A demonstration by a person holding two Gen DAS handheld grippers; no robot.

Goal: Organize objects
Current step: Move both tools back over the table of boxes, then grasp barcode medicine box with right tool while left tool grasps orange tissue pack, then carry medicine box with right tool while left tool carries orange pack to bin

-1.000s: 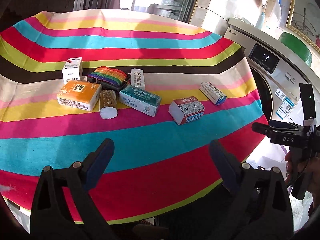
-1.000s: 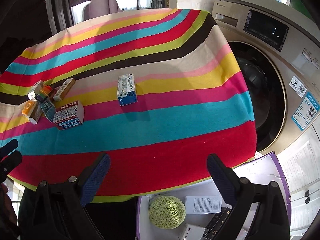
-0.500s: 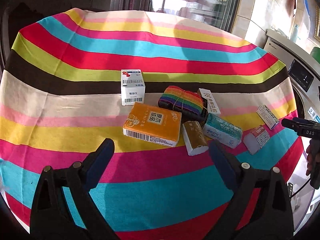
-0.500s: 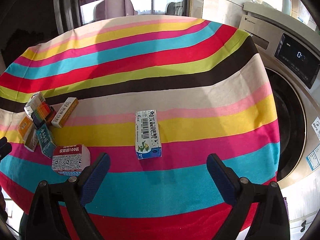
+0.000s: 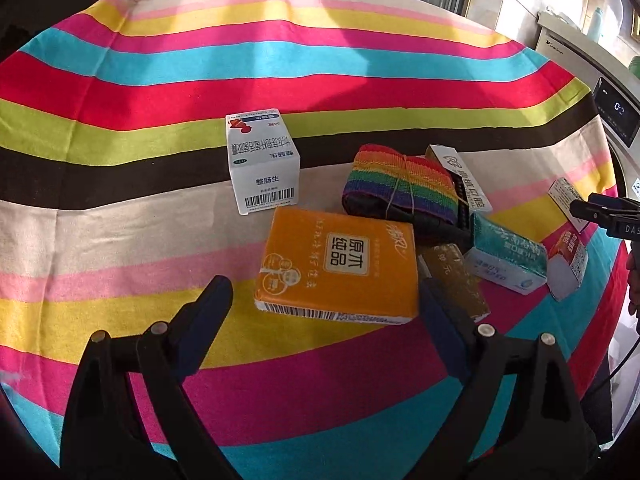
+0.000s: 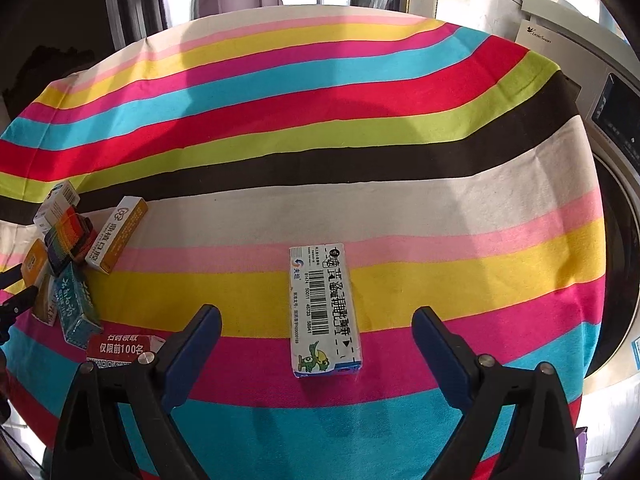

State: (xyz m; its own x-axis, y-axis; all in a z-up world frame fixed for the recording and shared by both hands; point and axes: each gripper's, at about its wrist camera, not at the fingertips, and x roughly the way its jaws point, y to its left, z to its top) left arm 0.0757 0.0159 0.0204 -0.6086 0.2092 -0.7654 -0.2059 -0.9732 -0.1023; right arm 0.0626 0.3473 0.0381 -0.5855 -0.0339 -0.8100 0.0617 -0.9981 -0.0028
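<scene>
Fingers [image 5: 208,312] of left gripper [image 5: 324,304] spread, empty, flanking orange pack [image 5: 340,268]; right gripper [image 6: 316,338] likewise spread around white box [image 6: 322,308].

On striped cloth [image 5: 120,208]: 8 items. 5 cardboard boxes [image 5: 262,164] [image 5: 460,178] [image 5: 566,196] [image 5: 570,264] [image 5: 452,276], 2 tissue packs: orange [image 5: 340,268], teal [image 5: 506,256]. 1 rainbow strap roll [image 5: 400,182]. 2 grippers [image 5: 324,296] [image 6: 316,320].
</scene>
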